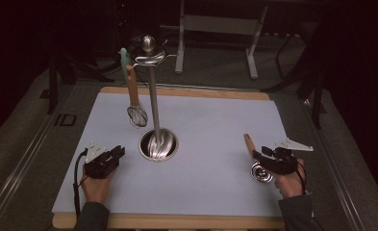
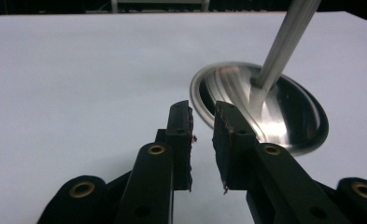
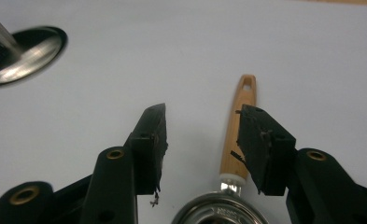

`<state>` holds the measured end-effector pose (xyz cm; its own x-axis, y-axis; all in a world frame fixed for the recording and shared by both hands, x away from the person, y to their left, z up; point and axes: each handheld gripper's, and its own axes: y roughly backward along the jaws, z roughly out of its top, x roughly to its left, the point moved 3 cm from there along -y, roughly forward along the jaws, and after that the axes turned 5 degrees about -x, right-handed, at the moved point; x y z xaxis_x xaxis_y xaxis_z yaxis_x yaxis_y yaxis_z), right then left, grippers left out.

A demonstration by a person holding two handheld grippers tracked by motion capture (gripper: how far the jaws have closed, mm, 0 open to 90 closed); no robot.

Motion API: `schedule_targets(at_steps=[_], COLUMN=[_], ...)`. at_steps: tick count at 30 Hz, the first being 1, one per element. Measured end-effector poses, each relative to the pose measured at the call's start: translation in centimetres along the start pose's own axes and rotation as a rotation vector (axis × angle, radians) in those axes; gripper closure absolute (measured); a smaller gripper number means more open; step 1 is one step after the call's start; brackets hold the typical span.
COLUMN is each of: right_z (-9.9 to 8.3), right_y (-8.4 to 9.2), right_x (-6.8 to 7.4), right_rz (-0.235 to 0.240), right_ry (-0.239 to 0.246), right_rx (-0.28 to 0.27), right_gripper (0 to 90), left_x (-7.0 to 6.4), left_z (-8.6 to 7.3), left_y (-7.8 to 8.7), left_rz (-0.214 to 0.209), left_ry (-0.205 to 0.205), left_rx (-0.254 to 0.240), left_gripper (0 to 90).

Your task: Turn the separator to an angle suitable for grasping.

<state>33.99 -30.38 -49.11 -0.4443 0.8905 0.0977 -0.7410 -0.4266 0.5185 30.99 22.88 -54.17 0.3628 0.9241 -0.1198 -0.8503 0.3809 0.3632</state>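
- The left gripper [image 1: 110,158] rests low over the near left of the white worktop [image 1: 210,130], held from behind by the left hand [image 1: 96,185], whose forearm comes in from the near edge.
- It points to the right and slightly away, toward the round metal base [image 1: 158,144] of the utensil stand [image 1: 153,96]; gripper and base are near each other but apart.
- Its fingers [image 2: 180,135] stand a narrow gap apart with nothing between them.
- The right gripper [image 1: 263,158] sits at the near right, with the right hand [image 1: 288,182] behind it, and points left and away.
- Its fingers [image 3: 265,149] are spread fairly wide and do not press on anything.
- A small strainer [image 1: 261,172] with a wooden handle [image 3: 239,126] lies on the worktop just under this gripper; in the right gripper view the handle runs up beside the right finger, inside the gap, while the metal bowl lies at the bottom edge.
- A whisk [image 1: 136,103] with a wooden handle hangs from the stand's top at the far left, above the worktop.
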Motion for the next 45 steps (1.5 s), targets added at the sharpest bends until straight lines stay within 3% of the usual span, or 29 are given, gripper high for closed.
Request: schedule_targets(at_steps=[6, 18, 19, 22, 30, 35, 45], right_z=[-0.6, -0.3, -0.4, -0.7, -1.6, -1.7, -1.6], right_y=[-0.9, -2.4, -2.8, -3.3, -4.1, -4.6, -5.7], right_x=[-0.8, -2.0, -2.3, -2.6, -3.4, -3.7, -2.6], right_rz=[-0.022, -0.032, -0.026, -0.018, -0.008, 0.023, 0.069], right_ry=[0.001, -0.012, -0.024, -0.037, -0.108, -0.149, -0.118], right_rx=[0.058, 0.143, 0.175, 0.201, 0.252, 0.273, 0.359], right_gripper=[52.8, 58.4, 60.6, 62.9, 68.8, 68.0, 69.3], left_x=[0.0, -0.1, -0.2, -0.3, -0.4, -0.5, -0.5], left_z=[-0.9, -1.0, -1.1, -1.1, -1.1, -1.1, -1.1], left_y=[-0.3, -0.4, -0.4, -0.5, -0.5, -0.6, -0.6], left_rz=[0.005, 0.003, 0.007, 0.008, 0.009, 0.009, 0.011], left_ry=[0.002, -0.011, -0.025, -0.031, -0.037, -0.043, -0.049], left_rx=[0.022, 0.025, 0.028, 0.031, 0.037, 0.038, 0.039], left_gripper=[73.6, 72.2, 72.1, 72.0, 72.0, 71.8, 71.8])
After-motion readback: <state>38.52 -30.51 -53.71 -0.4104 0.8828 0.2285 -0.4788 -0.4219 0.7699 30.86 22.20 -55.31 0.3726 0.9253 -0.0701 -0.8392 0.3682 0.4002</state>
